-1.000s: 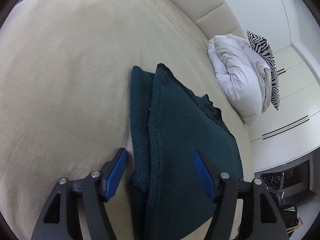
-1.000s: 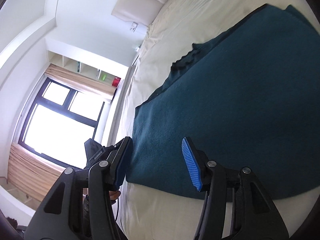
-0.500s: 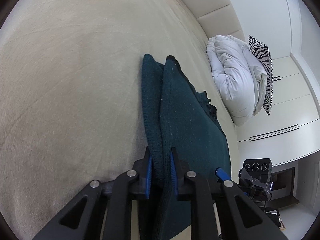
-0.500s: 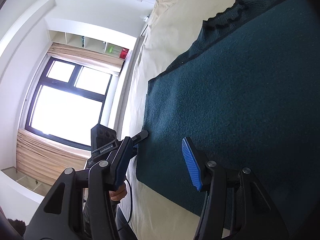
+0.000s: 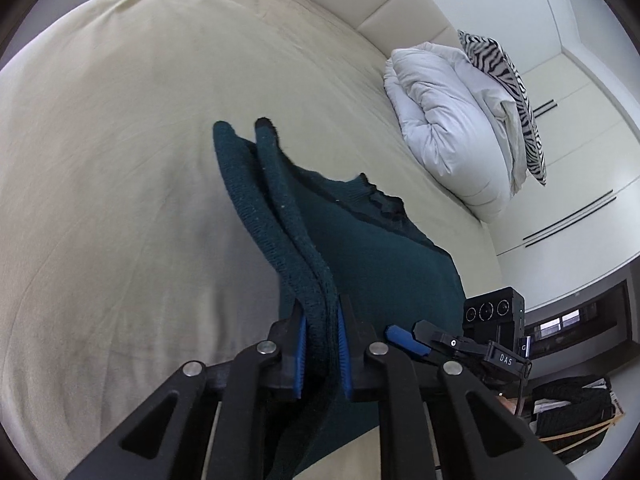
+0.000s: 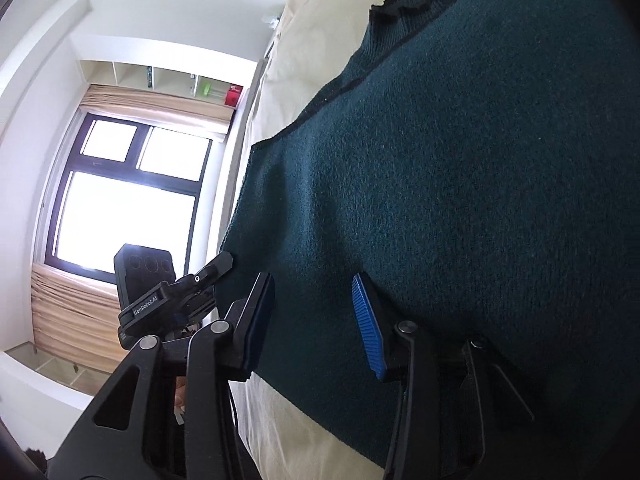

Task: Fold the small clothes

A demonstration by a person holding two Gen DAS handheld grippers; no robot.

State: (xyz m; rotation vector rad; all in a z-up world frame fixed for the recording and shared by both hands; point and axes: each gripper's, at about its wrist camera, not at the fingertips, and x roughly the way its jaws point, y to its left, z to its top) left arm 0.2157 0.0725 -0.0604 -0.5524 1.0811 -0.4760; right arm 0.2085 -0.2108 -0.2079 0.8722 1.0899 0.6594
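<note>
One dark-green knit sweater [image 5: 372, 256] on bed [image 5: 120, 120], spread ahead of both grippers. Left gripper [image 5: 322, 348] clamped on doubled side edge, lifting it; fold begun, not laid over. Right gripper [image 6: 312, 320] fingers apart, just narrowing, astride near edge, pads not pressing. Readable: "GenRobot.AI", "DAS" on gripper bodies.

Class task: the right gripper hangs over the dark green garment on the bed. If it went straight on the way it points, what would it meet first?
Most likely the dark green garment: the right gripper, jaws apart with nothing pinched, points down onto its flat knit surface near the edge. Depth is unclear, but nothing shows in between.
</note>
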